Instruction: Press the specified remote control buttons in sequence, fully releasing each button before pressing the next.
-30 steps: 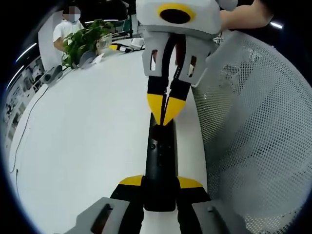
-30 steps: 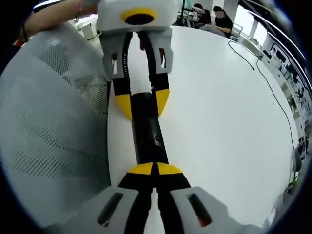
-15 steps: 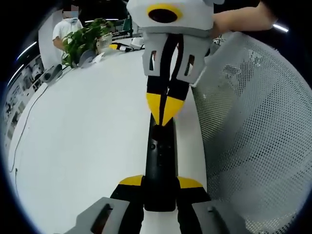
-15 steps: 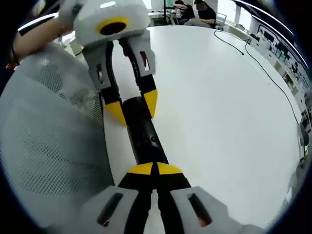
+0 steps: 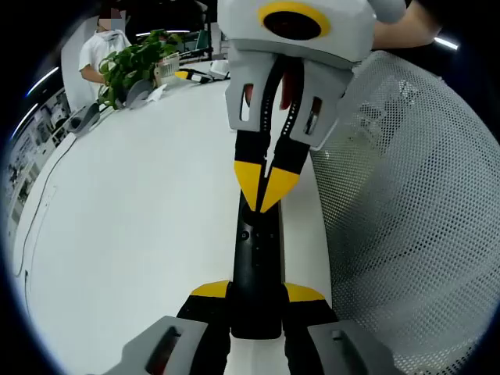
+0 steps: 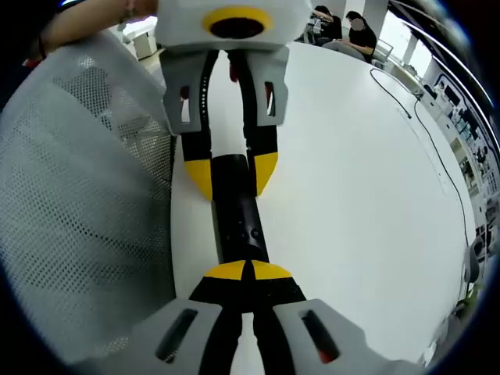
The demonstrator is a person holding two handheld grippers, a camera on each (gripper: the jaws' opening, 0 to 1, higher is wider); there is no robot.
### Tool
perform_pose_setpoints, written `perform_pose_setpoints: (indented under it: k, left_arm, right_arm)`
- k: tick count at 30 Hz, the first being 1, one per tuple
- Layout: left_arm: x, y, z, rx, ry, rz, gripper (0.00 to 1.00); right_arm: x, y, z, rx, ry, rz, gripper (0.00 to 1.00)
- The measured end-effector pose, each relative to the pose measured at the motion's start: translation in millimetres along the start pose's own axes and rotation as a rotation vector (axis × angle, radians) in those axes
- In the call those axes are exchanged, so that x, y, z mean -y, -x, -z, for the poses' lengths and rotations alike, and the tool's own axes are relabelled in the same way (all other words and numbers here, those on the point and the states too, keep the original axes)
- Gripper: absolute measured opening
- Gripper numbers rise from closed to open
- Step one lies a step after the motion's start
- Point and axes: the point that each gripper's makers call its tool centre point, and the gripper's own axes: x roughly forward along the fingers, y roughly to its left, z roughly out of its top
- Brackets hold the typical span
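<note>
A slim black remote [image 5: 254, 250] lies lengthwise near the white table's [image 5: 141, 219] edge. My left gripper [image 5: 256, 291] is shut on its near end, one yellow tip on each side. My right gripper [image 5: 265, 197] comes down from the top of the left gripper view, shut, its joined yellow tips resting on the remote's upper face by the buttons. In the right gripper view the same shut right gripper [image 6: 248, 271] sits on the remote [image 6: 238, 223]. Beyond it, the left gripper [image 6: 232, 173] clamps the remote's far end.
A white mesh chair back [image 5: 406, 203] stands right beside the table edge, also seen as the mesh chair [image 6: 70, 195]. A potted plant [image 5: 133, 66], a person [image 5: 98, 43] and a cable [image 5: 35, 211] are far across the table. Seated people [image 6: 348, 27] are at its far end.
The right gripper tilted aside and came back, and its shut tips now rest slightly nearer along the remote. The left gripper still holds the remote in place.
</note>
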Motion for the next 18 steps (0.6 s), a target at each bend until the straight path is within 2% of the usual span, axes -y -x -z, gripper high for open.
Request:
perform_pose_setpoints:
  k: [4, 9, 12, 13, 15, 18]
  left_arm:
    - [-0.4, 1, 0.4, 0.016, 0.012, 0.0, 0.24]
    - [-0.4, 1, -0.7, 0.035, 0.035, 0.002, 0.24]
    - [-0.8, 1, -0.6, 0.041, 0.045, 0.009, 0.24]
    - [-0.6, 1, -0.8, 0.04, 0.044, 0.011, 0.24]
    - [-0.2, 1, -0.6, 0.031, 0.034, 0.01, 0.24]
    - [-0.2, 0, -0.5, 0.036, 0.032, 0.007, 0.24]
  right_arm:
    - [1, 0, 0.0, -0.019, 0.0, -0.006, 0.0]
    - [3, 2, -0.4, 0.037, -0.056, -0.009, 0.0]
    - [0, 2, -12.2, 0.078, -0.046, -0.009, 0.0]
    - [0, 1, -13.9, 0.077, -0.04, -0.007, 0.0]
    - [3, -3, -8.9, 0.036, -0.006, 0.01, 0.0]
    - [2, -4, -9.7, 0.039, -0.015, 0.003, 0.0]
